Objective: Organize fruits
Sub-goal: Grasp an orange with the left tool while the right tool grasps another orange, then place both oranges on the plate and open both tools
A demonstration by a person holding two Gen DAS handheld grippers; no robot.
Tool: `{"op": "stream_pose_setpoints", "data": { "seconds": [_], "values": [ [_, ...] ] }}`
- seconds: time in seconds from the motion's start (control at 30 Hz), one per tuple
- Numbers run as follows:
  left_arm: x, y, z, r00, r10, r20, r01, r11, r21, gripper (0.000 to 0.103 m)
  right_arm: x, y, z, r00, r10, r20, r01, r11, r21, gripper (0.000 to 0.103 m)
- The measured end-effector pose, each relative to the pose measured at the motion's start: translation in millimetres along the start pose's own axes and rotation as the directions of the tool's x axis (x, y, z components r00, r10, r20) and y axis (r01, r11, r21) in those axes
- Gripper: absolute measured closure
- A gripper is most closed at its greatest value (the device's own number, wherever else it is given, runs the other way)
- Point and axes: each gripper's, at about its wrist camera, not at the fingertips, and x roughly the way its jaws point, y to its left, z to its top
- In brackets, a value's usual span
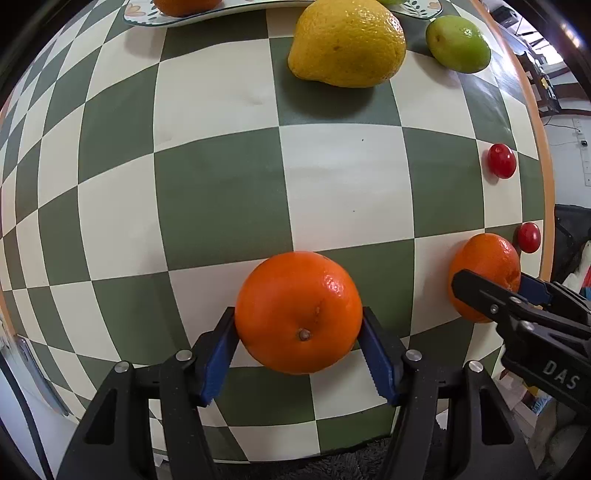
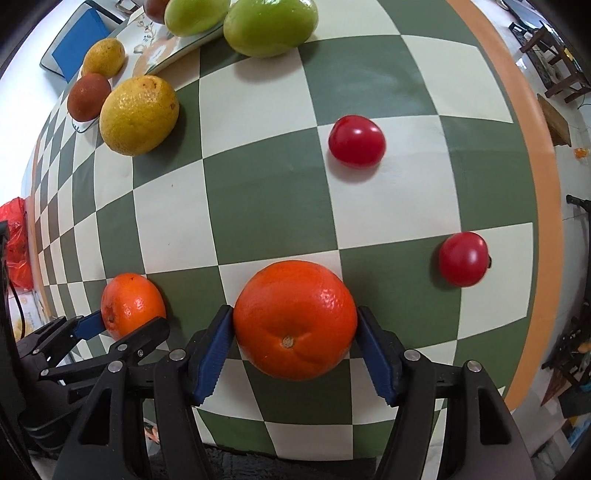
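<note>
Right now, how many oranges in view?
3. One between the left gripper fingers, one between the right gripper fingers, one on the plate at the far edge, cut off by the frame. More may sit out of view.

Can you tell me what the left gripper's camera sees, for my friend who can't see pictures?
The left gripper squeezes an orange on a green-and-cream checkered table. To its right, the right gripper grips another orange, with two small red fruits nearby and a lemon farther back.
</note>
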Motion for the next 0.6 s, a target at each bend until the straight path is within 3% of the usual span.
{"op": "stream_pose_setpoints", "data": {
  "seconds": [0.33, 0.5, 0.6],
  "values": [
    [-8, 4, -5, 1.0, 0.002, 0.028, -0.002, 1.0, -0.012, 0.042, 4, 6, 3, 1.0, -0.005, -0.01, 0.004, 1.0, -0.02, 0.036],
    [-52, 17, 6, 0.994, -0.037, 0.104, 0.041, 0.999, -0.03, 0.042, -15, 10, 12, 0.999, 0.034, 0.038, -0.033, 0.999, -0.014, 0.036],
    [-96, 24, 29, 0.982, -0.058, 0.181, 0.066, 0.997, -0.035, 0.042, -42, 18, 29, 0.991, 0.09, 0.1, -0.089, 0.996, -0.009, 0.036]
  ]
}}
